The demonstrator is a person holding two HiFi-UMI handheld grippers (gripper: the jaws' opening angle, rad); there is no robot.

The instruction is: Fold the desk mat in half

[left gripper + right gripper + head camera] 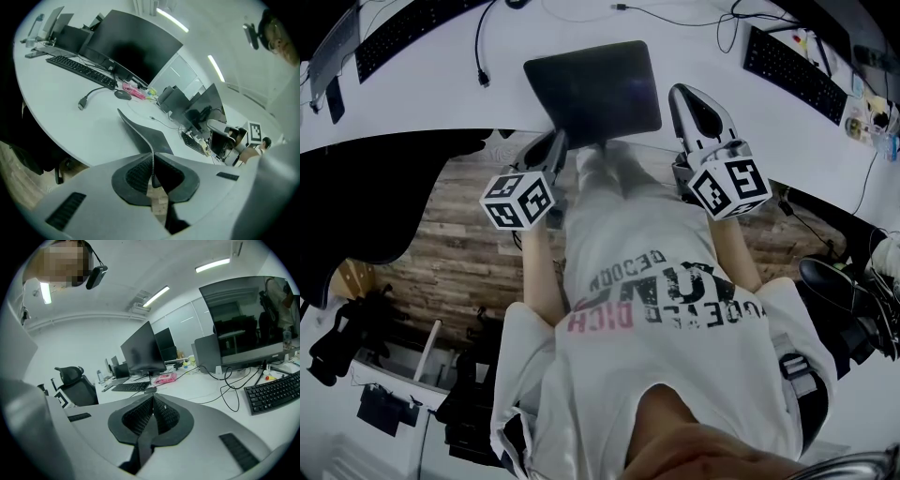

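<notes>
A dark desk mat [595,89] lies on the white desk [441,94] straight ahead of me. My left gripper [560,141] is at the mat's near left corner. In the left gripper view, that gripper [153,157] is shut on the mat's stitched edge, and the pinched part of the mat [152,138] rises off the desk in a curve. My right gripper [686,94] hovers just right of the mat and does not touch it. In its own view, the right gripper [153,397] has its jaws together with nothing between them.
Black keyboards lie at the far left [412,33] and far right [792,61] of the desk, with a cable [481,56] left of the mat. Monitors [131,51], a mouse [123,94] and loose cables [234,390] stand farther back. An office chair [75,380] is off to the side.
</notes>
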